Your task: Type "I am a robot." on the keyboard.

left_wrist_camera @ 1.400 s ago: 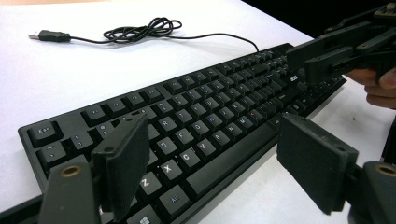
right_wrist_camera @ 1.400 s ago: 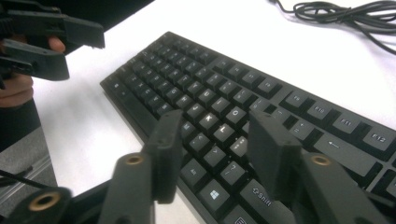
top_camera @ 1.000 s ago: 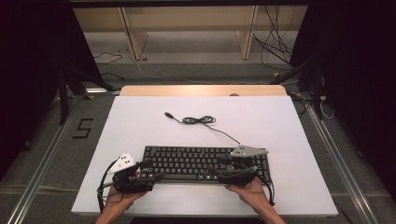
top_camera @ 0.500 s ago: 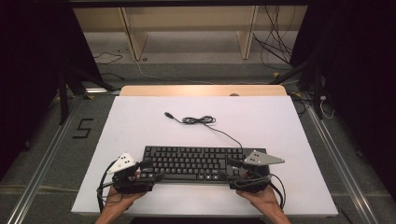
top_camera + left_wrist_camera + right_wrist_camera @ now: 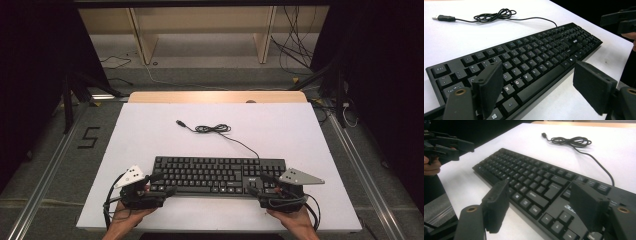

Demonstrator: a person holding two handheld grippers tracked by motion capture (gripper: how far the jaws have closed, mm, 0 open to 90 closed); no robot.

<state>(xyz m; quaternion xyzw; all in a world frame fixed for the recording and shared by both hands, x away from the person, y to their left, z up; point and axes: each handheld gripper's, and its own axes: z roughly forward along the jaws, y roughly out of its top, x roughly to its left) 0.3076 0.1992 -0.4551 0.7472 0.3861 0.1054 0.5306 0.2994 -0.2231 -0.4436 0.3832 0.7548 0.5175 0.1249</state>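
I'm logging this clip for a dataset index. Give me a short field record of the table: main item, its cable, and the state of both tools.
main item: black keyboard, flat on the white table, near the front edge
cable: keyboard cable, loosely coiled behind the keyboard, plug lying free
left tool: at the keyboard's left end, jaws open, straddling its front edge
right tool: at the right end, jaws just been opening, wide apart over the keyboard's corner

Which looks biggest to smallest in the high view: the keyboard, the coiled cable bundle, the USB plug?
1. keyboard, by far the largest.
2. coiled cable bundle, much smaller.
3. USB plug, the smallest, a tiny dark tip at the cable's end.
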